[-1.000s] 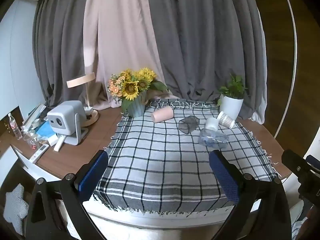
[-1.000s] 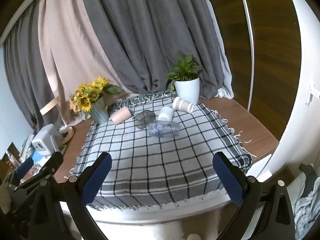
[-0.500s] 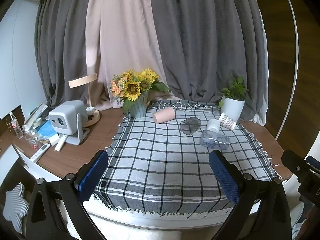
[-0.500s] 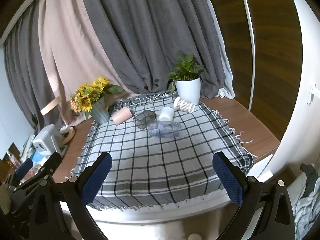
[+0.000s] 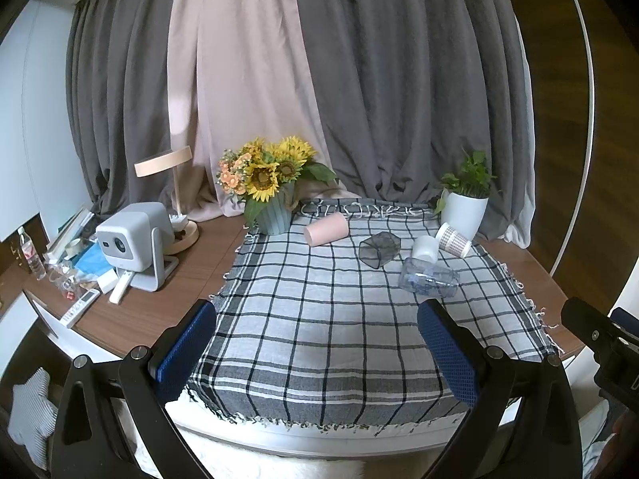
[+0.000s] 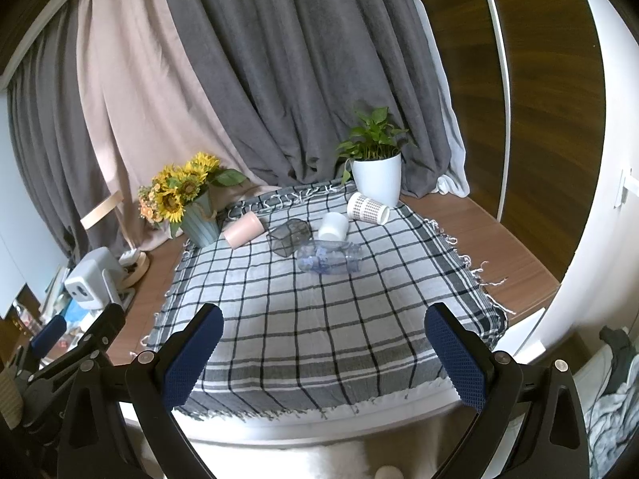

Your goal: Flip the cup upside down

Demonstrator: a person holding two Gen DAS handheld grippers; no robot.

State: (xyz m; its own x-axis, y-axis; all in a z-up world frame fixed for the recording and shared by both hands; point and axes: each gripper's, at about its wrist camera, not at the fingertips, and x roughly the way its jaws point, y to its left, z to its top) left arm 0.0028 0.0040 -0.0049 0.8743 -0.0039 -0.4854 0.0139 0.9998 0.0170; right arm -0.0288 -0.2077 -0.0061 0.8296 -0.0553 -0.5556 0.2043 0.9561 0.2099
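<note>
since nothing is grasped yet, the left gripper and right gripper hover with jaws wide apart at the near edge of the checked cloth; five cups lie toppled far back, the clear patterned cup nearest.

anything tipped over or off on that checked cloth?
Yes. All five cups lie on their sides at the far end of the checked cloth: pink cup, dark clear cup, plain white cup, patterned cup by the white plant pot, and clear plastic cup. No spill or damage is visible.
</note>
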